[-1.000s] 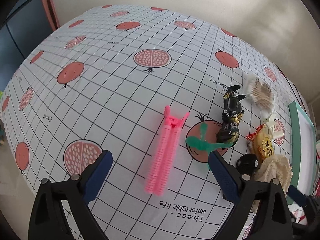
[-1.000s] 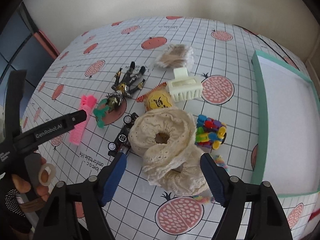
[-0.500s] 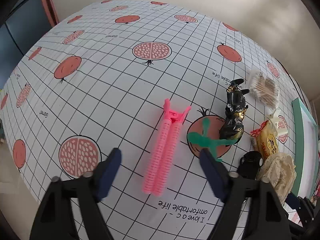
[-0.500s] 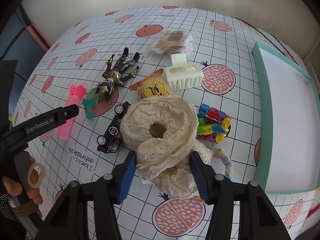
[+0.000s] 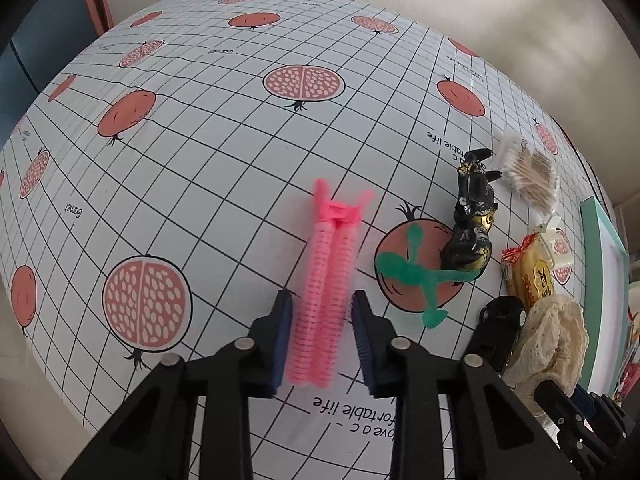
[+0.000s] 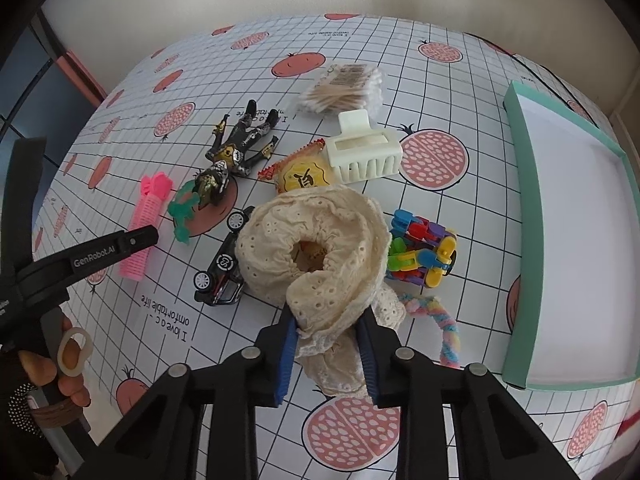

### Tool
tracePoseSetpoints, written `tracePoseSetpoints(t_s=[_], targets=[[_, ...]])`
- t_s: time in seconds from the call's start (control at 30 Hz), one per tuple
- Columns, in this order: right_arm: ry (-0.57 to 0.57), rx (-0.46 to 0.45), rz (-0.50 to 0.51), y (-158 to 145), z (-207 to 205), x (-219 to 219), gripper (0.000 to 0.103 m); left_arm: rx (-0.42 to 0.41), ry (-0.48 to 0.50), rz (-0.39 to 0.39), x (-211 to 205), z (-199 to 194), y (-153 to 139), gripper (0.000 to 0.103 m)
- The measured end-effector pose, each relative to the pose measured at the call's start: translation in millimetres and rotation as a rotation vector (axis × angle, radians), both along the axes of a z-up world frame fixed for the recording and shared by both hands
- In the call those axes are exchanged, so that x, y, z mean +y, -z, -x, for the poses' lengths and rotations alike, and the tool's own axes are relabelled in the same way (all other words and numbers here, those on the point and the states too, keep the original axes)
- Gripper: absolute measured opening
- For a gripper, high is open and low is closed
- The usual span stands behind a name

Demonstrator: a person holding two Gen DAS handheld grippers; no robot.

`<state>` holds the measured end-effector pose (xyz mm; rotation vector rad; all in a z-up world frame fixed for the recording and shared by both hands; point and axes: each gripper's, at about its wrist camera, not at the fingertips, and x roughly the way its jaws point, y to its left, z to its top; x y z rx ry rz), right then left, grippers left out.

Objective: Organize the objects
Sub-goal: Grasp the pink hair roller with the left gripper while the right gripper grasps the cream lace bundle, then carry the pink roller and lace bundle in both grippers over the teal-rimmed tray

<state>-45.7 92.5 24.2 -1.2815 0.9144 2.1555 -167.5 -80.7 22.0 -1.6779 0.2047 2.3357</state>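
Note:
A pink hair roller clip point(image 5: 332, 256) lies lengthwise on the pomegranate-print tablecloth. My left gripper point(image 5: 322, 304) is closed around its near end, with a blue pad pressed on each side. The right wrist view shows the same roller point(image 6: 148, 208) under the left gripper's finger point(image 6: 132, 240). A cream lace scrunchie point(image 6: 316, 220) sits in the middle of the clutter. My right gripper point(image 6: 328, 320) is shut on its near frill. A teal-rimmed white tray point(image 6: 530, 248) lies to the right, nothing in the part I can see.
Around the scrunchie lie a black toy car point(image 6: 222, 276), a black-gold action figure point(image 6: 240, 148) with a green piece point(image 6: 182, 212), a snack packet point(image 6: 304, 174), a white claw clip point(image 6: 364, 156), cotton swabs point(image 6: 344, 92), colourful clips point(image 6: 420, 252) and a pastel band point(image 6: 444, 320). A person's hand point(image 6: 60, 364) holds the left gripper.
Both grippers went from wide open to closed. The left closed in around the pink roller's near end, and the right pushed forward and closed on the scrunchie's frill.

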Motion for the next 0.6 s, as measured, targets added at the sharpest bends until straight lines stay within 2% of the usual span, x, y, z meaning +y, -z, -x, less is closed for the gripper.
tracePoseSetpoints(t_s=[0.23, 0.6], targets=[[0.009, 0.03, 0.012, -5.5, -1.6, 0.3, 0.023, 0.003, -0.022, -0.034, -5.4, 3.1, -4.0, 0.028], [0.03, 0.136, 0.0, -32.3, -13.9, 1.5, 0.019, 0.126, 0.013, -0.102, -6.6, -6.0, -41.9, 0.028]])
